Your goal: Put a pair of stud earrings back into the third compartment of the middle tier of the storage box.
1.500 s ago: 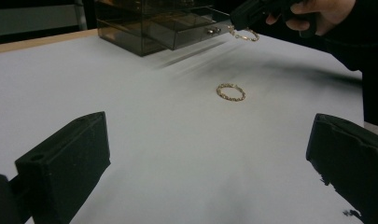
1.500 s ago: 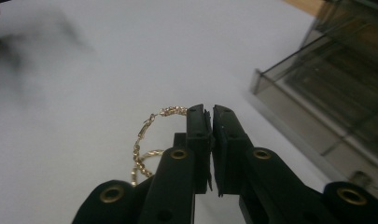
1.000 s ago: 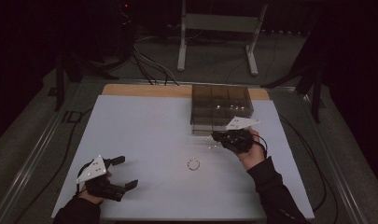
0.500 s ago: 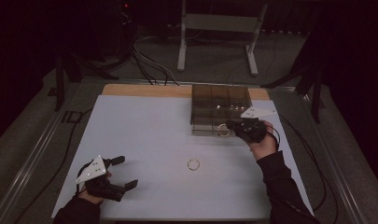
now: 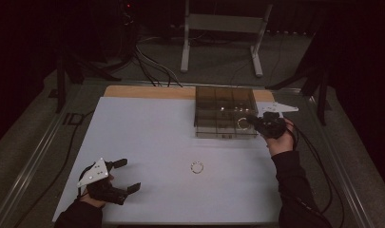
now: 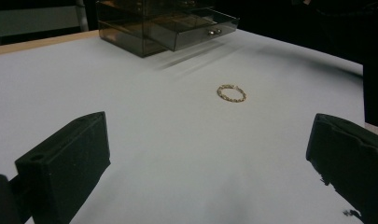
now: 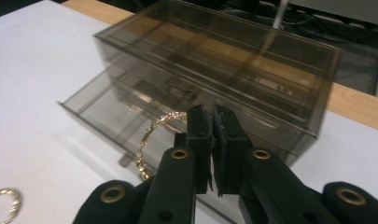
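My right hand-held gripper [image 7: 210,116] pinches a gold bracelet [image 7: 149,135] over the open drawer [image 7: 102,112]; my left hand-held gripper [image 5: 124,175] rests open near the surface's [image 5: 147,128] front-left corner.

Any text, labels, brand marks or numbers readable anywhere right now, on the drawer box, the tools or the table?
"ID": dark marks that seem to read so, on the grey floor strip left of the white table; blurred, uncertain.
Smoky transparent plastic drawer box: no label readable.
Left black tool, right black tool shut on a gold chain bracelet: no markings readable.
Second gold chain bracelet: none.
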Demonstrator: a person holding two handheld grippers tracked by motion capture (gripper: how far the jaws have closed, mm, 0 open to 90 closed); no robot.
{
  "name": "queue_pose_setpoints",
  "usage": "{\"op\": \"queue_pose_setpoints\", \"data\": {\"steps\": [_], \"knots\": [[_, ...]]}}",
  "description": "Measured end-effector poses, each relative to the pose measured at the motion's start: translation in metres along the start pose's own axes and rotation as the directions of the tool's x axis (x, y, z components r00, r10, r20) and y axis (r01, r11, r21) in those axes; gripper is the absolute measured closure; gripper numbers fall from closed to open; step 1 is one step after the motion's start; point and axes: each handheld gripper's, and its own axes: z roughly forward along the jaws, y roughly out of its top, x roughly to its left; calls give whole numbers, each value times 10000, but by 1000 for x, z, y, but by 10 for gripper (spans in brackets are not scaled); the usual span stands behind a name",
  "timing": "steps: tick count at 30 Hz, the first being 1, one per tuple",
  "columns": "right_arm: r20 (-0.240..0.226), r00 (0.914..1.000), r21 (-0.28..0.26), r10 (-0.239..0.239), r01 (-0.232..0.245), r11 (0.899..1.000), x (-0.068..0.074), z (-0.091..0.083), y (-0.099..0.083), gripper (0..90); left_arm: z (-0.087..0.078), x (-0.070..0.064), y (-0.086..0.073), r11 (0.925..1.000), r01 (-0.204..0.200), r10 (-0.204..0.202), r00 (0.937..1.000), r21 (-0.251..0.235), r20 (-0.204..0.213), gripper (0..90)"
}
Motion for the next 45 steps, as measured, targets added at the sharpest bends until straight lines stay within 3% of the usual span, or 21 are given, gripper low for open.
{"op": "queue_pose_setpoints", "data": {"steps": [11,19,29,31,33,35,36,37,39,42,44,45], "knots": [[680,9949,365,744,-770,9964,-18,20,-13,861,0,0,0,10000,13,-13,10000,-11,1,6],[906,9917,742,912,-981,9924,-21,35,-21,858,0,0,0,10000,29,-29,10000,-5,2,6],[941,9905,845,1000,-1081,9905,-23,40,-23,848,-1,0,0,10000,10,-10,10000,-3,-7,6],[876,9904,739,1069,-1135,9908,-23,40,-21,709,0,1,0,10000,37,-37,10000,-22,-13,6],[876,9901,710,1094,-1157,9907,-23,40,-21,683,-1,1,0,10000,45,-45,10000,-39,-10,6],[794,9918,597,998,-1047,9927,-20,37,-18,563,-1,1,0,10000,23,-23,10000,-17,-9,6],[794,9918,597,998,-1047,9927,-20,37,-18,563,-1,1,0,10000,23,-23,10000,-17,-9,6],[696,9931,531,942,-979,9938,-16,35,-16,484,-1,1,0,10000,44,-44,10000,-40,-11,6],[566,9939,374,941,-963,9946,-11,32,-14,424,-1,0,0,10000,16,-15,10000,-42,11,6],[296,9962,307,817,-826,9961,-2,30,-11,313,-1,0,1,10000,39,-39,10000,-69,-5,6],[134,9963,320,852,-856,9958,1,29,-10,287,-1,0,1,10000,36,-36,10000,-68,5,6],[-278,9967,293,765,-756,9967,8,28,-9,211,-1,0,1,10000,2,-2,10000,-23,19,6]]}}
